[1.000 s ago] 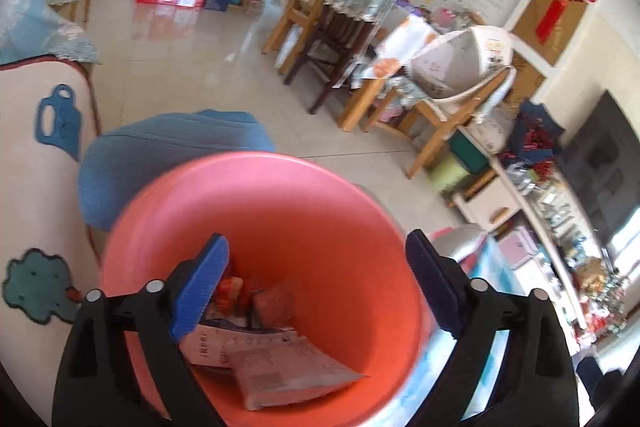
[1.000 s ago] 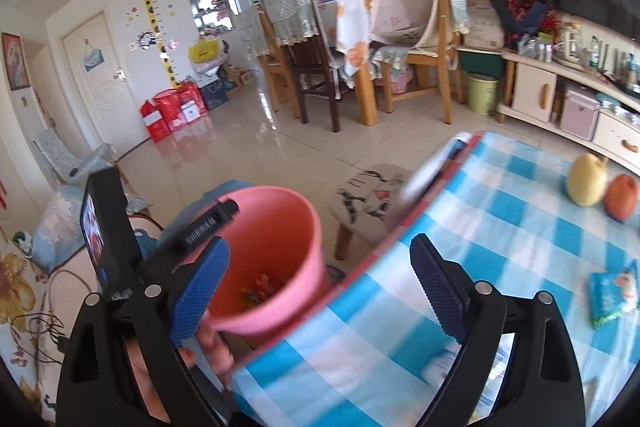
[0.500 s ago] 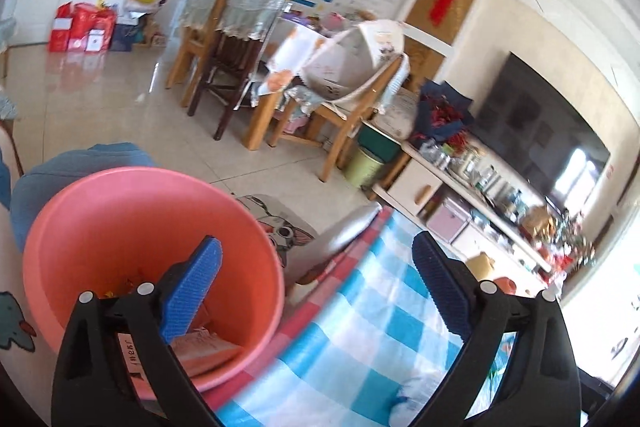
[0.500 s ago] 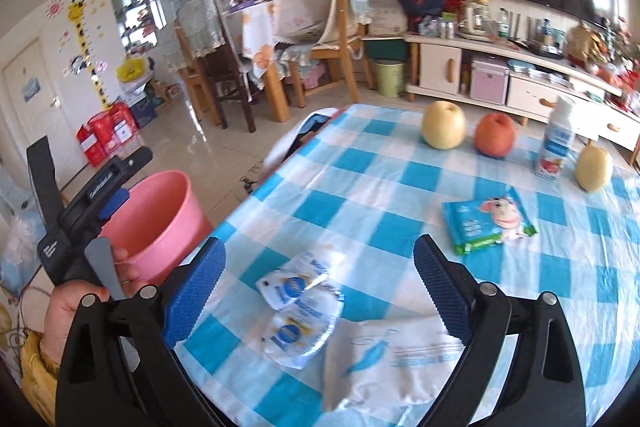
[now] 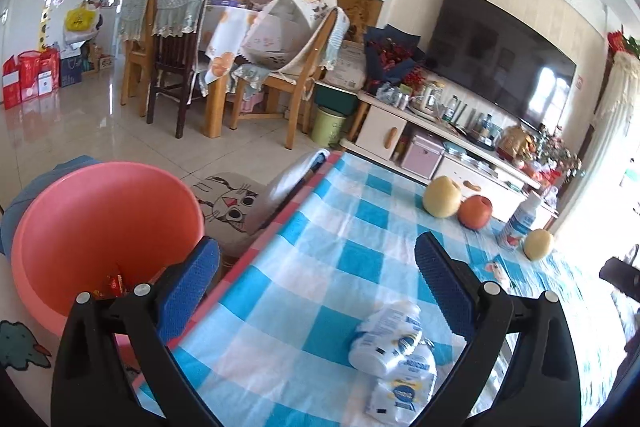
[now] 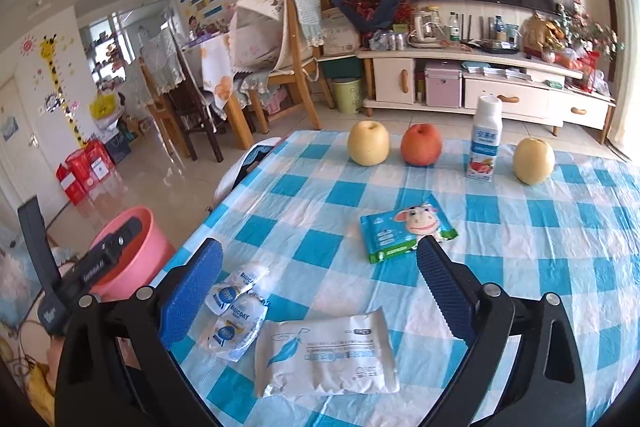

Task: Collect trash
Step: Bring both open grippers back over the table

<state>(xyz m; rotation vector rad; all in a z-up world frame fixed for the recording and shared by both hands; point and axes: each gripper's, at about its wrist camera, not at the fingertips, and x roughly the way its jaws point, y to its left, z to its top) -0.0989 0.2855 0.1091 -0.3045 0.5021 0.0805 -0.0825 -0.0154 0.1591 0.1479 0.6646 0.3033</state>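
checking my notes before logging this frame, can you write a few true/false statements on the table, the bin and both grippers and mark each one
1. The right gripper is open with nothing between its jaws. True.
2. The left gripper is clamped on a wrapper. False: it is open and holds nothing.
3. The pink bin stands on the checked tablecloth. False: it is off the table's edge, lower down.
4. The drink bottle stands upright between the red apple and a yellow pear. True.
5. Two crumpled white pouches lie beside the white pack. True.
6. The bin is empty. False: scraps lie in its bottom.
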